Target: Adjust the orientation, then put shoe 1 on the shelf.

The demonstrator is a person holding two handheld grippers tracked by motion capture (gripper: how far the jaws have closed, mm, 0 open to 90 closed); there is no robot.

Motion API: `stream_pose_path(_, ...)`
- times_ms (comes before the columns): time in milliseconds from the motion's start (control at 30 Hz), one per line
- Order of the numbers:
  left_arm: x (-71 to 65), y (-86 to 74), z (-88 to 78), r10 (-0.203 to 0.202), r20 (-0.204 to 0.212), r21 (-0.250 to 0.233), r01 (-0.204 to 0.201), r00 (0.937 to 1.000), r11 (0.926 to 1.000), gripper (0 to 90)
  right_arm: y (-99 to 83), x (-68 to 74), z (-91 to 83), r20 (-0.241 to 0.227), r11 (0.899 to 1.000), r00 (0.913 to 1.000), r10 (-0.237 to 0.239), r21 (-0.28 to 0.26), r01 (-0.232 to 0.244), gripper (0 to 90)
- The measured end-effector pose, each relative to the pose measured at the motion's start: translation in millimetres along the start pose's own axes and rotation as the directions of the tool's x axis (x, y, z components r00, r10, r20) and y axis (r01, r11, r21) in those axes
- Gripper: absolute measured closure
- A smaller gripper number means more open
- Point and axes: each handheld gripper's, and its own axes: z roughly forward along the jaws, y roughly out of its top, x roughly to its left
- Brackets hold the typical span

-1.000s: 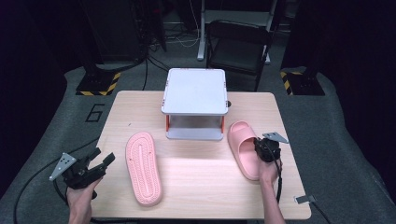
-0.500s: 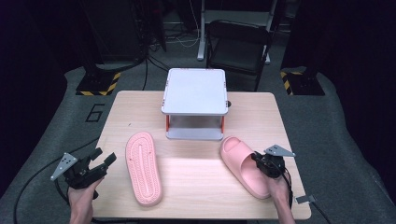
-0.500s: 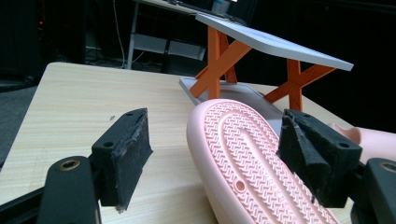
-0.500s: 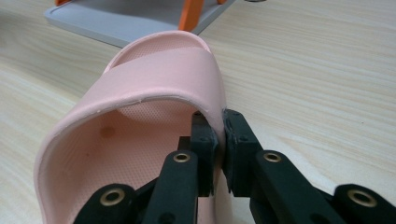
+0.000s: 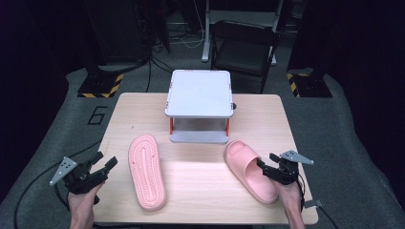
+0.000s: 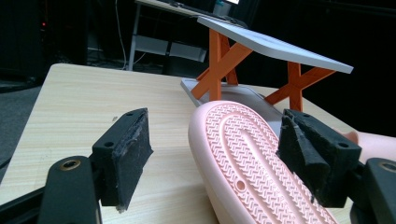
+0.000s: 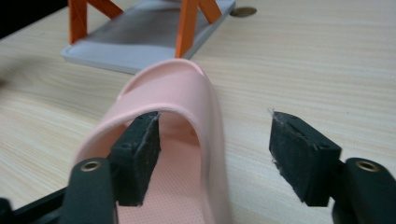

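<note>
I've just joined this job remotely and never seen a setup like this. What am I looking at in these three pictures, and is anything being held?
No robot arm here: a person holds hand tongs in each hand. The high view looks down on the light wooden table. The other two pictures come from cameras riding on each tool, looking along its black jaws.

On the table stand a small white two-level rack with orange legs, a pink rubber slipper lying sole up and a second pink slipper lying right way up.

The left tongs are open beside the sole-up slipper, holding nothing. The right tongs have just been opening; one jaw sits inside the slipper's strap, the other outside, with neither pad pressing, so it is released.
</note>
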Motion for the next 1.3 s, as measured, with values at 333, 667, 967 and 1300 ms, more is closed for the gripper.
stream_pose_path(333, -0.4, 0.0, 0.1, -0.001, 0.003, 0.007, 0.001, 1.0000, 1.0000, 25.0, 1.4, 0.3, -9.6, 0.001, 0.998, 0.9981, -0.061, -0.018, 0.061, 29.9)
stream_pose_path(667, 0.4, -0.4, -1.0, -0.003, -0.002, 0.003, 0.003, 1.0000, 1.0000, 25.0, 0.0, 1.3, 2.1, 0.014, 0.990, 0.9949, -0.100, 0.099, 0.098, 41.8)
stream_pose_path(967, 0.4, -1.2, -0.7, -0.004, -0.006, 0.014, 0.004, 1.0000, 0.9999, 25.0, -3.9, -4.3, 25.5, -0.031, 0.969, 0.9897, -0.140, 0.200, 0.143, 60.9)
stream_pose_path(1300, -0.1, -1.8, 0.4, -0.006, -0.003, 0.009, 0.006, 1.0000, 0.9999, 25.0, 4.7, 7.5, 23.7, -0.074, 0.969, 0.9838, -0.163, 0.176, 0.174, 82.7)
